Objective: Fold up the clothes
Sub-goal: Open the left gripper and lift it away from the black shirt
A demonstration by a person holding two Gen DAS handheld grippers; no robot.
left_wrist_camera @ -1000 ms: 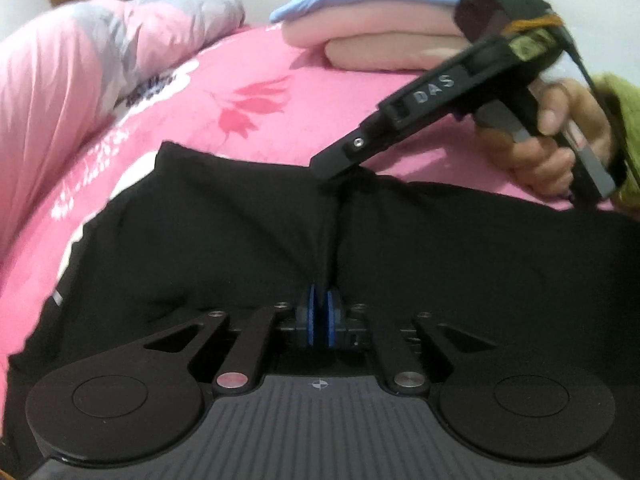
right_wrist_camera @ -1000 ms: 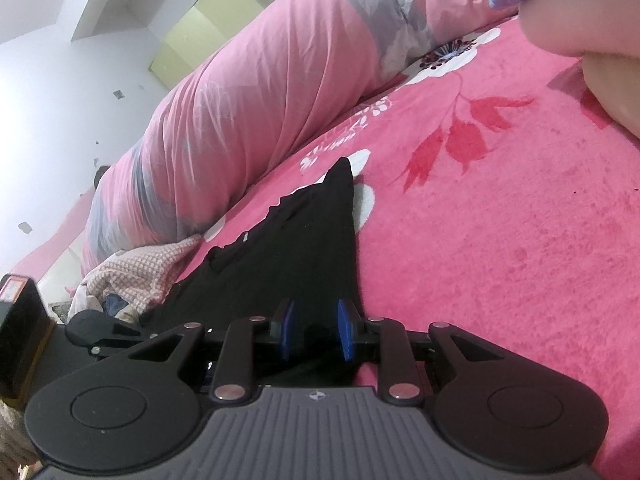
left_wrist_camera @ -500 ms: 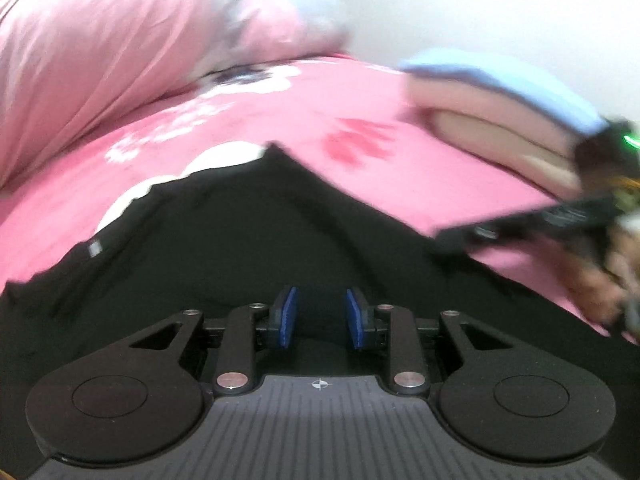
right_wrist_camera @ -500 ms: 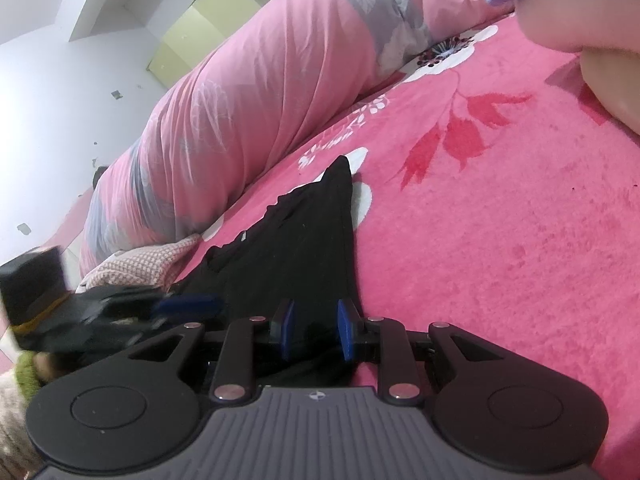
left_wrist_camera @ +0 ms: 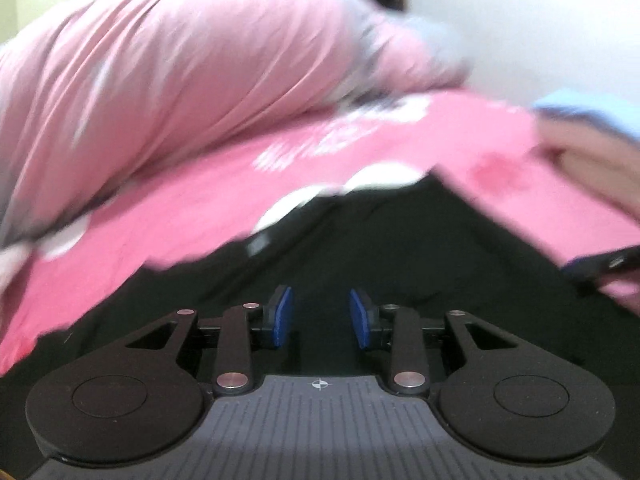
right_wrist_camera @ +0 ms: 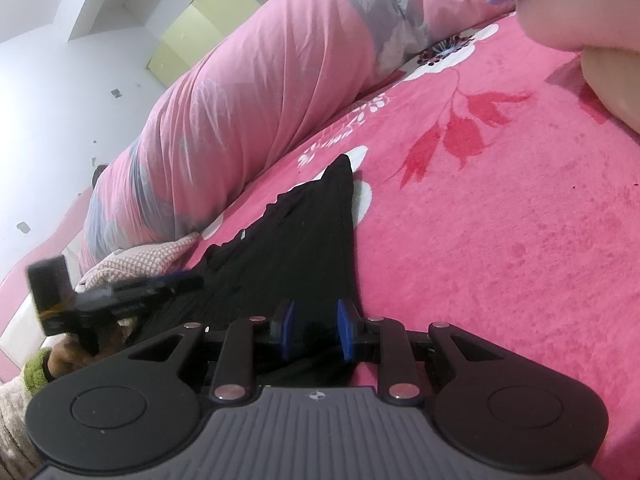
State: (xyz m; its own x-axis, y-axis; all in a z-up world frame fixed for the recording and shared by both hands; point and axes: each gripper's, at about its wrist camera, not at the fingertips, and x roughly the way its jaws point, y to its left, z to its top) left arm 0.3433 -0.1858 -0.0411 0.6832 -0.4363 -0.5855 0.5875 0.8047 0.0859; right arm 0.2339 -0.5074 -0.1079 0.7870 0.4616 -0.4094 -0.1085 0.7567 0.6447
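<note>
A black garment (left_wrist_camera: 400, 248) lies spread on the pink flowered bedspread (right_wrist_camera: 500, 240). My left gripper (left_wrist_camera: 320, 316) hovers over it, its jaws opening, with no cloth pinched between the blue pads. In the right wrist view the same gripper (right_wrist_camera: 192, 280) appears blurred at the left, over the garment's near-left part. The garment (right_wrist_camera: 304, 248) runs to a far corner, and its near edge fills the gap of my right gripper (right_wrist_camera: 314, 328), which is shut on it. That gripper's tip (left_wrist_camera: 608, 264) pokes in at the right edge of the left wrist view.
A rolled pink and grey quilt (right_wrist_camera: 260, 100) lies along the bed's far left side. Folded pink and blue clothes (left_wrist_camera: 592, 140) are stacked at the far right. A checked cloth (right_wrist_camera: 148, 264) lies by the quilt. A hand with a green cuff (right_wrist_camera: 36, 368) holds the left gripper.
My left gripper has let go of the garment's fold, opened, rolled, and swung left along the garment. The right gripper has kept still with the cloth between its pads.
</note>
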